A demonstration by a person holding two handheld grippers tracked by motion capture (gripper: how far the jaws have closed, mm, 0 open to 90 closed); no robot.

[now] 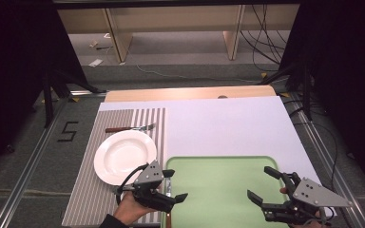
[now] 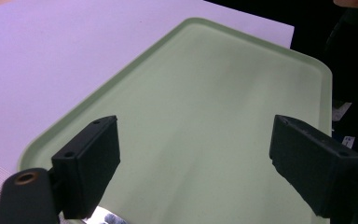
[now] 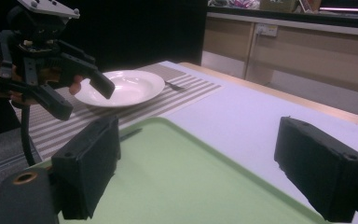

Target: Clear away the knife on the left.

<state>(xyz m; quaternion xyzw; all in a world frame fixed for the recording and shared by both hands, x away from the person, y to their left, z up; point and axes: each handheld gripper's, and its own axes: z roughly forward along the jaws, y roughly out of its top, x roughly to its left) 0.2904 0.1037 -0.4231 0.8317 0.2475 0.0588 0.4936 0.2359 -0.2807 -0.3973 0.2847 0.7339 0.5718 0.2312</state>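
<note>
A pale green tray point(image 1: 218, 159) lies empty at the near middle of the table. My left gripper point(image 1: 177, 184) hovers open over the tray's left edge, held by a hand, with nothing between its jaws point(image 2: 193, 154). My right gripper point(image 1: 260, 182) hovers open over the tray's right part, also holding nothing point(image 3: 196, 158). The two grippers face each other across the tray point(image 2: 214, 93), and the left gripper point(image 3: 86, 100) appears beyond the tray point(image 3: 168, 177) in the right gripper view.
A striped placemat point(image 1: 83, 199) lies left of the tray, carrying a white plate point(image 1: 123, 156) and a fork point(image 1: 130, 128) beyond it. A slim utensil point(image 1: 168, 219), likely a knife, lies along the placemat's right edge. A white board point(image 1: 228, 123) covers the table.
</note>
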